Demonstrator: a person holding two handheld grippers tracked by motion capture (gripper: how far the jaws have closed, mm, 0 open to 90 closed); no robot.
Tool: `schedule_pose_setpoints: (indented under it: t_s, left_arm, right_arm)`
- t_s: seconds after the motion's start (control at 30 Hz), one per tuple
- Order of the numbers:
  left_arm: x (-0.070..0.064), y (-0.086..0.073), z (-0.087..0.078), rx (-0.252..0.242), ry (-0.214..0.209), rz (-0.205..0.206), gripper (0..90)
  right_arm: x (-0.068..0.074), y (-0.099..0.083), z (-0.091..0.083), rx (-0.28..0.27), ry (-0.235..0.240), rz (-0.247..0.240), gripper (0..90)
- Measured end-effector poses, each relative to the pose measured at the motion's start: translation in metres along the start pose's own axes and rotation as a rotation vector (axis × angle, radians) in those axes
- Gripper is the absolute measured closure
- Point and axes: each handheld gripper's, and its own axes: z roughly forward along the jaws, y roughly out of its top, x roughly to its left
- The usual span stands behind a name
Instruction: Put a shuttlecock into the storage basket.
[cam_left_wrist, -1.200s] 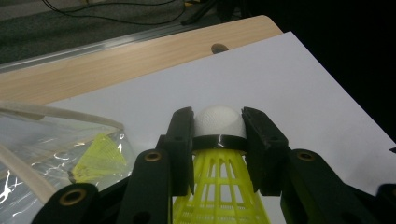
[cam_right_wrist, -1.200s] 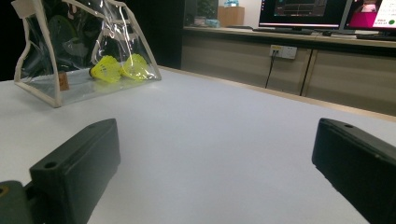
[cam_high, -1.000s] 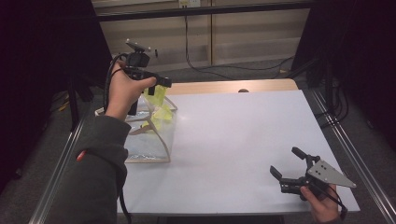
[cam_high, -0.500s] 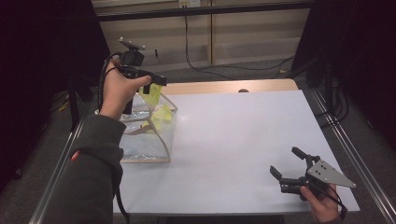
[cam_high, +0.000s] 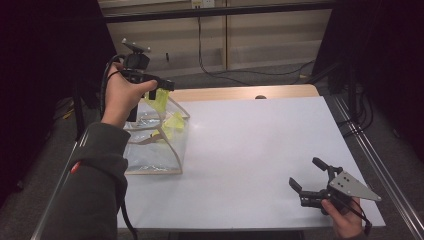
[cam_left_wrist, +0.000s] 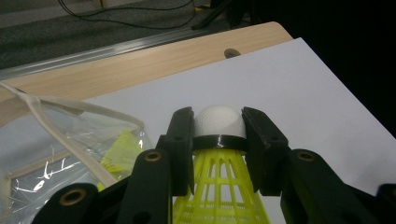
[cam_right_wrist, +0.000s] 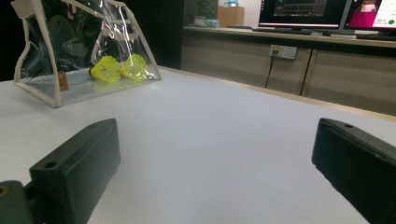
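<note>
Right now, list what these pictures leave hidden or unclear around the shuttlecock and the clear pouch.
- Shuttlecock: left gripper view; its skirt runs off the bottom edge, and the left gripper fingers cover the sides of its cork.
- Clear pouch: high view; the person's hand and sleeve hide its left part.
- Pouch contents: right gripper view; glare blurs the count beyond two yellow shuttlecocks.
- Right gripper: right gripper view; finger bases cut off.

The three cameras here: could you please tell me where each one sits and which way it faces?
High view: above the person's side, looking forward and down on the table; forearms, left gripper, right gripper.
Left gripper view: on the left gripper, along jaws clamping a shuttlecock above the clear bag.
Right gripper view: low over the table, between open jaws toward the bag.
All share bag and table.
</note>
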Motion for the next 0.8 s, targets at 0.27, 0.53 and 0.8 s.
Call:
schedule_pose_setpoints:
  t_s: [0.27,0.53,0.8]
  left_arm:
    - [0.003,-0.001,-0.004,-0.003,0.005,-0.004,64.9]
    - [0.004,-0.002,-0.007,-0.005,0.007,-0.005,64.9]
    - [0.008,-0.003,-0.011,-0.008,0.012,-0.003,65.0]
  right_arm:
    - [0.0,0.0,0.0,0.0,0.0,0.0,1.1]
    - [0.0,0.0,0.0,-0.001,0.0,-0.003,1.1]
    - [0.0,0.0,0.0,-0.001,-0.001,-0.002,1.1]
